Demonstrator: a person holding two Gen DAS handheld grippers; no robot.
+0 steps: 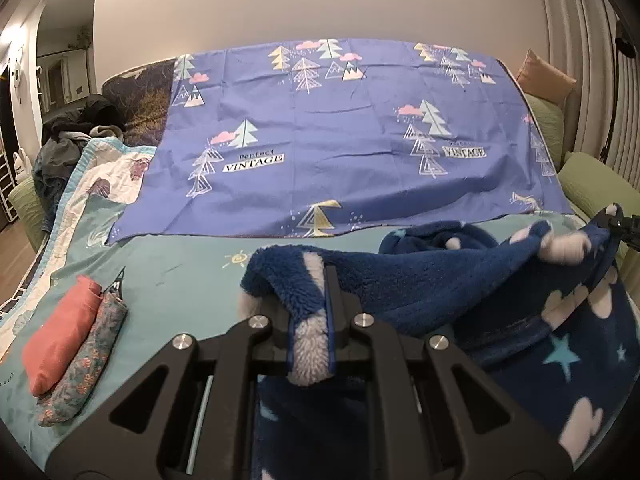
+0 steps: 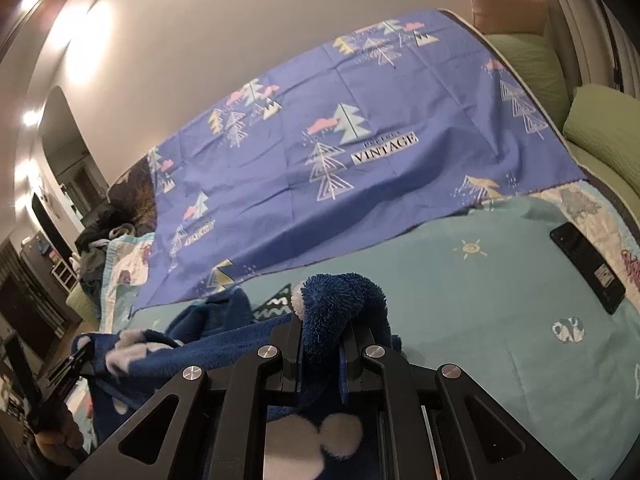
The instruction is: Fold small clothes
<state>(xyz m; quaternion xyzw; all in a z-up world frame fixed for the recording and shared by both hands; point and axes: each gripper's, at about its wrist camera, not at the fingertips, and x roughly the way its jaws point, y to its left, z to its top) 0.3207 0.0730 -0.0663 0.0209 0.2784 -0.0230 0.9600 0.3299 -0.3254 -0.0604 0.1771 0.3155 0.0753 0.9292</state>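
Both grippers are raised over the bed [image 1: 168, 264], the left gripper [image 1: 310, 320] and right gripper [image 2: 324, 344] each with jaws clamped on an edge of the navy fleece garment [image 1: 440, 276], stretching it between them. Its lower part drops out of view, while two folded pieces [image 1: 68, 344] lie well off to the left.

Each gripper, left [image 1: 310, 312] and right [image 2: 322, 344], was matte black, with angular linkage arms, triangular cut-outs and four round silver screws across its top.
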